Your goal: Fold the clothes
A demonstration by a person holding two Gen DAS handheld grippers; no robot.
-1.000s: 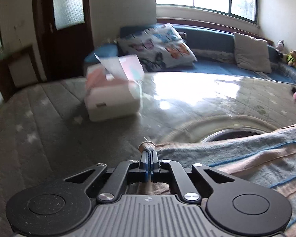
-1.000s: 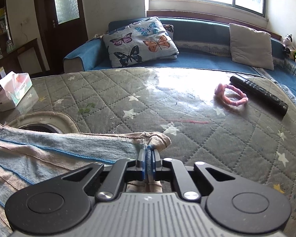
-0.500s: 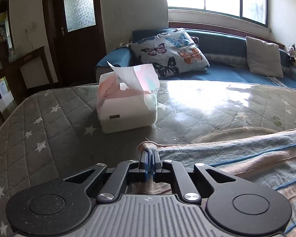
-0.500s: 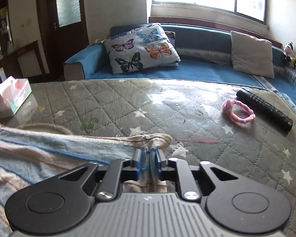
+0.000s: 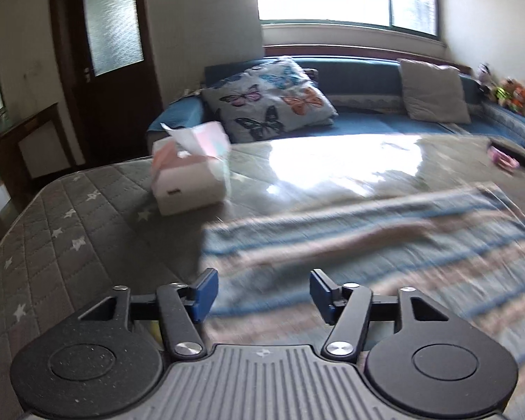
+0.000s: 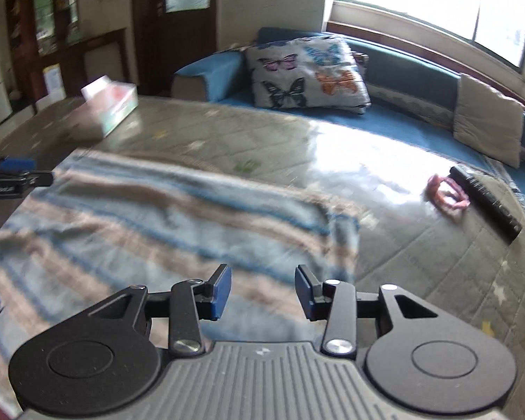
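My left gripper (image 5: 261, 294): matte black linkage arms, silver pivot screws, blue pads (image 5: 203, 293), two round black discs, ribbed grey housing with a small central mark. My right gripper (image 6: 262, 291): same build, blue pads (image 6: 220, 290), grey ribbed body, silver screws, black discs faintly speckled.

No legible txt or labels anywhere.

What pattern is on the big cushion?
Colourful butterflies on a pale cushion, clearest in the right wrist view.
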